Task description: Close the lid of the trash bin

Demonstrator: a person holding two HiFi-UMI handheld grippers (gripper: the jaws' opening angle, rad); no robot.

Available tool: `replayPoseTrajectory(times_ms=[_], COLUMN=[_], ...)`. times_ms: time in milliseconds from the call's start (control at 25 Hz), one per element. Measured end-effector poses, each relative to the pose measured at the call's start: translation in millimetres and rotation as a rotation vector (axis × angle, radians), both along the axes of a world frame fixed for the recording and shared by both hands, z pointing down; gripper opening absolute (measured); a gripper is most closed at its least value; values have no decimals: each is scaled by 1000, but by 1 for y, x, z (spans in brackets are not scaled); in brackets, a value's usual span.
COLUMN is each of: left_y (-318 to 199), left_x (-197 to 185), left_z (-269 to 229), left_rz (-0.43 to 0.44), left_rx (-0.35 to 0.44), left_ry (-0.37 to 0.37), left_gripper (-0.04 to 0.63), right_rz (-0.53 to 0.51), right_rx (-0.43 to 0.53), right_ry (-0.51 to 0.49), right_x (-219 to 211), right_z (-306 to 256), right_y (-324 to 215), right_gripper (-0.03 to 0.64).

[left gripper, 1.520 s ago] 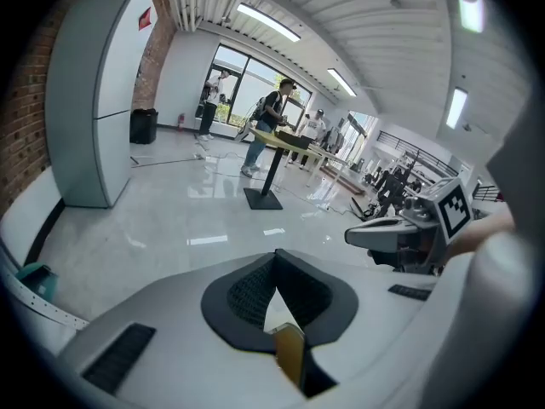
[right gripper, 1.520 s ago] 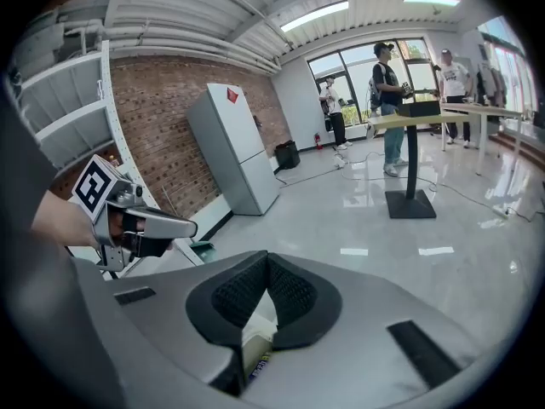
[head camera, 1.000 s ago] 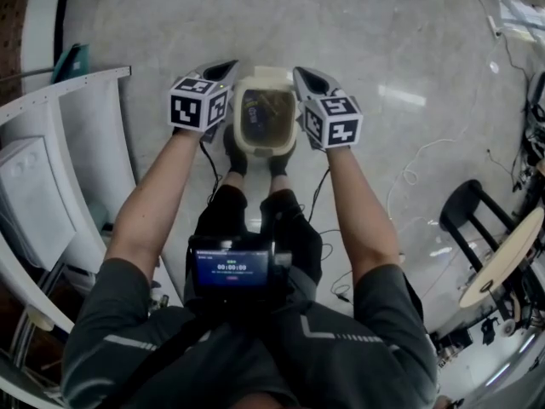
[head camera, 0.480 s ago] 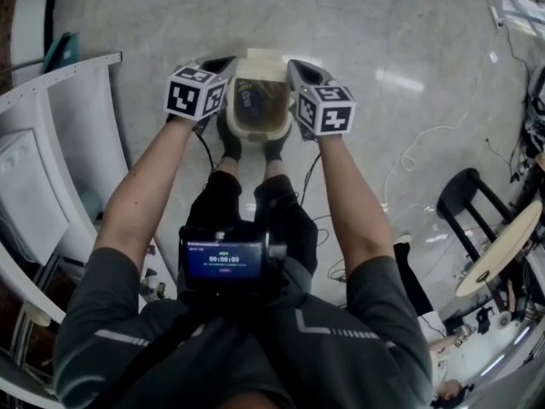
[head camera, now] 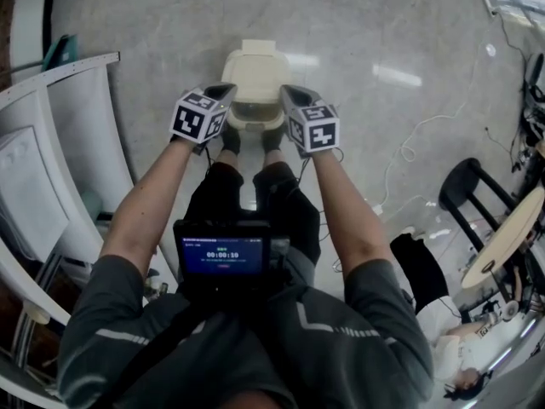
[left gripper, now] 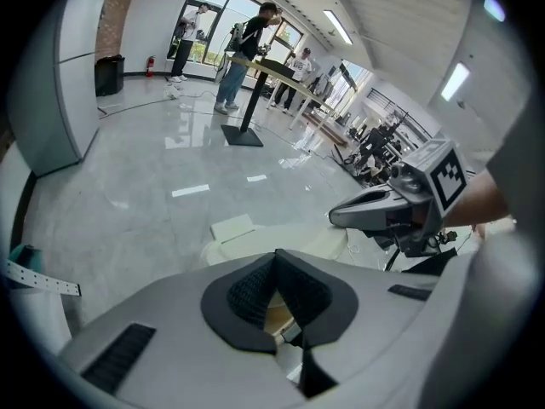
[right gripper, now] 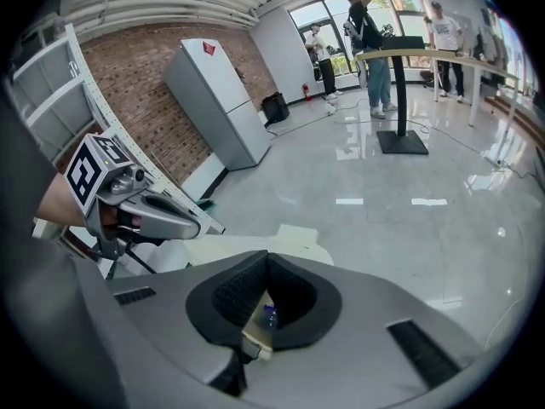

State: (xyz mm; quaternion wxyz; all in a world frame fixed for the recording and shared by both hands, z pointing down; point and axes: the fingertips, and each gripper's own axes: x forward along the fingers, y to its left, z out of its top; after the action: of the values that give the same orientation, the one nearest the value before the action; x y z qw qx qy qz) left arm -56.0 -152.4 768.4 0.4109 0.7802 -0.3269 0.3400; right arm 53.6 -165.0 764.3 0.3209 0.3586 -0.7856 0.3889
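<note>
Flanking cream trash bin (head camera: 253, 71), left gripper (head camera: 226, 88) and right gripper (head camera: 285, 89) fingers together, chest screen (head camera: 223, 250) reading 00:00:10.

- Bin (head camera: 255, 126): small, cream, rounded-rectangular, standing upright on the glossy grey floor (head camera: 358, 32).
- Lid (head camera: 254, 75): cream, the same rounded shape, with a square tab at its far edge. It covers most of the bin's top. A shadowed strip of the opening shows at the near edge.

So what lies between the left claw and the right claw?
Between left claw and right claw sits the near end of the cream trash bin, seen in the head view.
</note>
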Motion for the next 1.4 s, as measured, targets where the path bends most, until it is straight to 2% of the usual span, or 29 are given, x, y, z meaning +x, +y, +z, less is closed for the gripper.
replayPoseTrajectory(times_ms=[240, 440, 760, 920, 1240, 1400], left_y=[44, 65, 99, 110, 126, 129], left_x=[-1, 0, 4, 2, 11, 7], left_z=[31, 46, 73, 102, 144, 162], left_rz=[-11, -47, -8, 30, 30, 19], left_rx=[-57, -99, -159, -193, -216, -240], left_ry=[-40, -29, -42, -66, -87, -99], left_gripper=[0, 0, 0, 0, 0, 0], right_rz=[-10, 11, 30, -8, -58, -18], right_rx=[-67, -109, -180, -245, -294, -305], right_ry=[21, 27, 60, 90, 136, 190], right_x=[3, 7, 10, 10, 11, 7], right_z=[30, 47, 74, 107, 153, 167], right_y=[44, 65, 99, 113, 130, 125], right_gripper=[11, 10, 11, 11, 11, 11])
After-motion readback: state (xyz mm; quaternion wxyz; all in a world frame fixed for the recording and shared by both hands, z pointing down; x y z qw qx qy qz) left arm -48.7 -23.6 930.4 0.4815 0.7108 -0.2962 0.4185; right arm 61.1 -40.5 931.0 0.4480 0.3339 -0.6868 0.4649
